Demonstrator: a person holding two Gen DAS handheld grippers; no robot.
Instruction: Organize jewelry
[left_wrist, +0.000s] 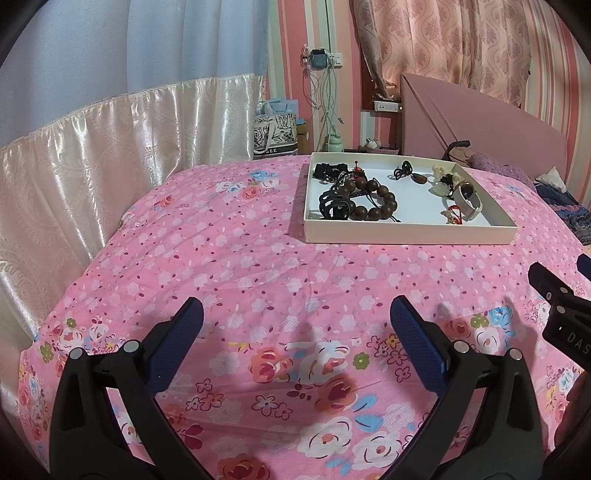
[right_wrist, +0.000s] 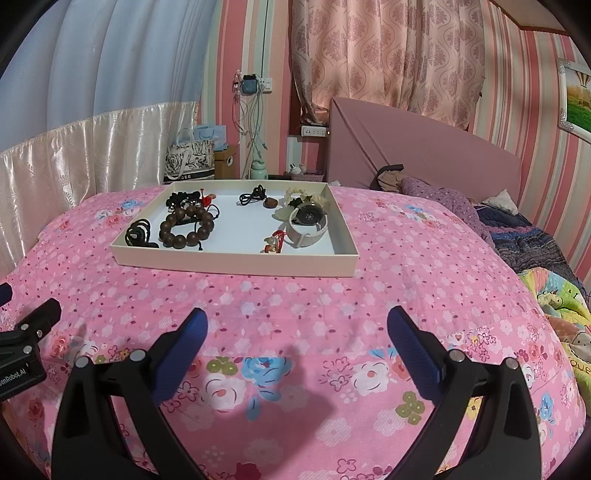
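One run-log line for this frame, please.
left gripper: open, empty | right gripper: open, empty | jewelry in white tray on floral bedspread | bead bracelet untouched

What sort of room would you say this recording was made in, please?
Most likely a bedroom: the tray of jewelry sits on a bed with a pink floral quilt, a padded pink headboard stands behind, and patterned curtains hang above it.

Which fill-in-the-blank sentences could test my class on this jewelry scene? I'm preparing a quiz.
1. The wooden bead bracelet lies inside the shallow white ____.
2. Both the left gripper and the right gripper are ____.
3. The tray rests on a pink ____ bedspread.
4. The white-strapped watch lies to the bracelet's ____.

Missing words: tray; open; floral; right
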